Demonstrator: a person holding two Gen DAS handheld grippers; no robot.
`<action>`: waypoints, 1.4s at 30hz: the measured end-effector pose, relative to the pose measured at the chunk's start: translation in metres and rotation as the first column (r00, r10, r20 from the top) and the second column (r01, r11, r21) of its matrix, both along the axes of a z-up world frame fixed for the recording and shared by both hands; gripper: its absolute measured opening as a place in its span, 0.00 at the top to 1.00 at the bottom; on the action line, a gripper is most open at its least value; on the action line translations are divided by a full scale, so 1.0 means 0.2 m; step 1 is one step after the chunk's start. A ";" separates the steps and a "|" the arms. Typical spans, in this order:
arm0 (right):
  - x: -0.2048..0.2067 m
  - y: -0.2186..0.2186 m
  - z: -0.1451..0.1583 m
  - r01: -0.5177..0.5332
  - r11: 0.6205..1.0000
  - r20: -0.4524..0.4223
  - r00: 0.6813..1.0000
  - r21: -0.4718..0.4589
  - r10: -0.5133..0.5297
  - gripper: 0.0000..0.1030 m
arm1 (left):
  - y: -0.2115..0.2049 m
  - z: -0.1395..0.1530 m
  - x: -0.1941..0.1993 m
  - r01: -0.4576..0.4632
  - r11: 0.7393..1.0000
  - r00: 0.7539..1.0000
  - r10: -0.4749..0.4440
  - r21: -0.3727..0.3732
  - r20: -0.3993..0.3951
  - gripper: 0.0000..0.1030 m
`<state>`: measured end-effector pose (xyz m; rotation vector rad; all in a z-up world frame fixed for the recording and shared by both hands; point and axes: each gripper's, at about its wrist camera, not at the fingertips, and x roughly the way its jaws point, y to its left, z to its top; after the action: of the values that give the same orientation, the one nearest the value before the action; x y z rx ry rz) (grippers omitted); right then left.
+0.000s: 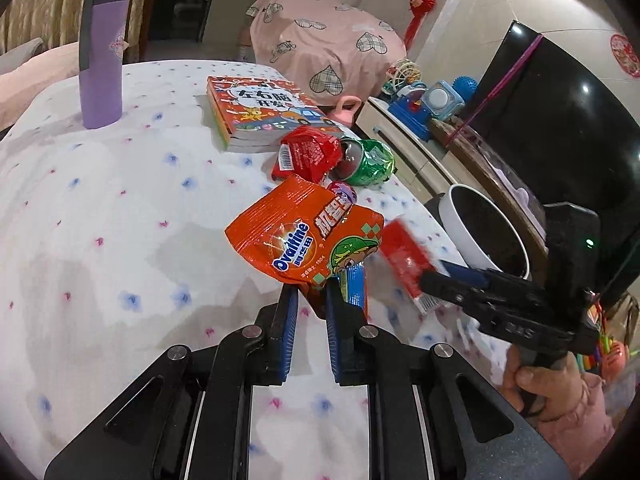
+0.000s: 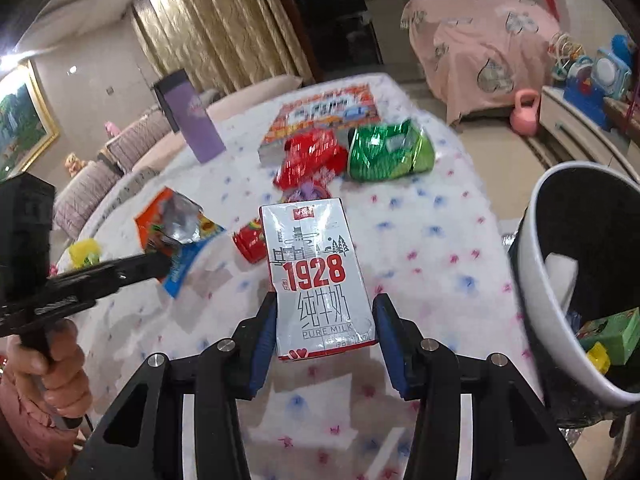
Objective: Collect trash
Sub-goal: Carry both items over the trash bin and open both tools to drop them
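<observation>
My left gripper [image 1: 312,300] is shut on an orange Ovaltine wrapper [image 1: 296,240] and holds it above the table; it also shows in the right wrist view [image 2: 172,224]. My right gripper [image 2: 326,320] is shut on a white "1928" pure milk carton [image 2: 316,272], which shows blurred red in the left wrist view [image 1: 404,256]. A red wrapper [image 1: 308,152] and a green wrapper [image 1: 368,162] lie further back on the table. A small red wrapper [image 2: 248,242] lies left of the carton. The white trash bin [image 2: 548,300] stands at the table's right edge with trash inside.
A purple tumbler [image 1: 100,60] and a children's book [image 1: 260,110] stand on the flowered tablecloth [image 1: 100,220]. A yellow scrap [image 2: 84,252] lies at the left edge. Toys on a cabinet [image 1: 420,104], a black TV [image 1: 560,120] and a pink-covered seat [image 1: 320,40] lie beyond.
</observation>
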<state>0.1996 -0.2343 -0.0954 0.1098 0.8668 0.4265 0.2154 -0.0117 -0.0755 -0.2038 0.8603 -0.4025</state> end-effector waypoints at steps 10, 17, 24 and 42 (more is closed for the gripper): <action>0.09 0.11 -0.06 -0.039 0.998 -0.025 0.999 -0.041 0.038 0.52 | -0.02 0.02 -0.06 0.012 1.000 1.000 -0.012 0.010 0.005 0.88; -0.03 -0.03 0.03 0.028 1.000 0.036 0.999 0.008 -0.029 0.54 | -0.17 0.06 -0.08 0.076 0.997 0.997 -0.077 0.017 0.022 0.88; -0.20 -0.32 0.19 0.140 0.985 0.089 0.985 0.102 -0.149 0.54 | -0.41 0.12 -0.08 0.168 0.986 0.985 -0.169 0.022 0.044 0.88; -0.31 -0.88 0.28 0.348 0.929 0.121 0.924 0.127 -0.363 0.54 | -1.00 0.22 -0.01 0.346 0.935 0.934 -0.351 0.084 0.068 0.88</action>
<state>0.1379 -0.4110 -0.0398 0.3247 0.6651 0.1343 0.2125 -0.2117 -0.0308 0.0344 0.8291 -0.7069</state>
